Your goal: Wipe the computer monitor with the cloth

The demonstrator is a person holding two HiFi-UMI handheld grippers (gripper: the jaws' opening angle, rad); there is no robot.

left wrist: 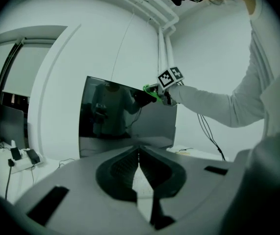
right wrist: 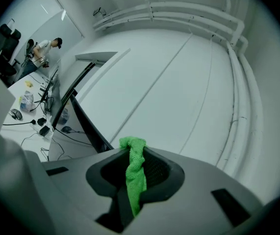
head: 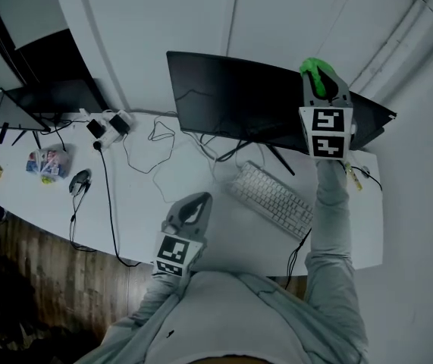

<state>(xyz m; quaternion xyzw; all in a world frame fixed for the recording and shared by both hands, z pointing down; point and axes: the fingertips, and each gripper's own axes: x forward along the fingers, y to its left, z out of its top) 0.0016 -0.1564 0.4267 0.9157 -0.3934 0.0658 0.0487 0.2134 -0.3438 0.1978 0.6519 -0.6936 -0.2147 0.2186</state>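
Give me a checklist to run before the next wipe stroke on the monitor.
1. Cloth gripped: ok, right gripper jaws shut on it.
2. Cloth against monitor screen: cannot tell; it sits near the upper right corner.
3. Left gripper empty: ok, jaws together on nothing.
4. Monitor braced: not ok, left gripper is away from it.
5. Keyboard clear of cloth: ok, it lies on the desk.

Clamps green cloth [right wrist: 136,173] in closed gripper [right wrist: 132,153], tuft poking past the tips toward 12 o'clock. Looks along monitor [right wrist: 91,131] edge-on, dark, slanting from just beside the cloth toward 10 o'clock. Takes in table [right wrist: 29,131] with cables [right wrist: 19,123] at 9 o'clock, person [right wrist: 44,47] far off at 10 o'clock, wall pipes [right wrist: 235,97] at 3 o'clock.
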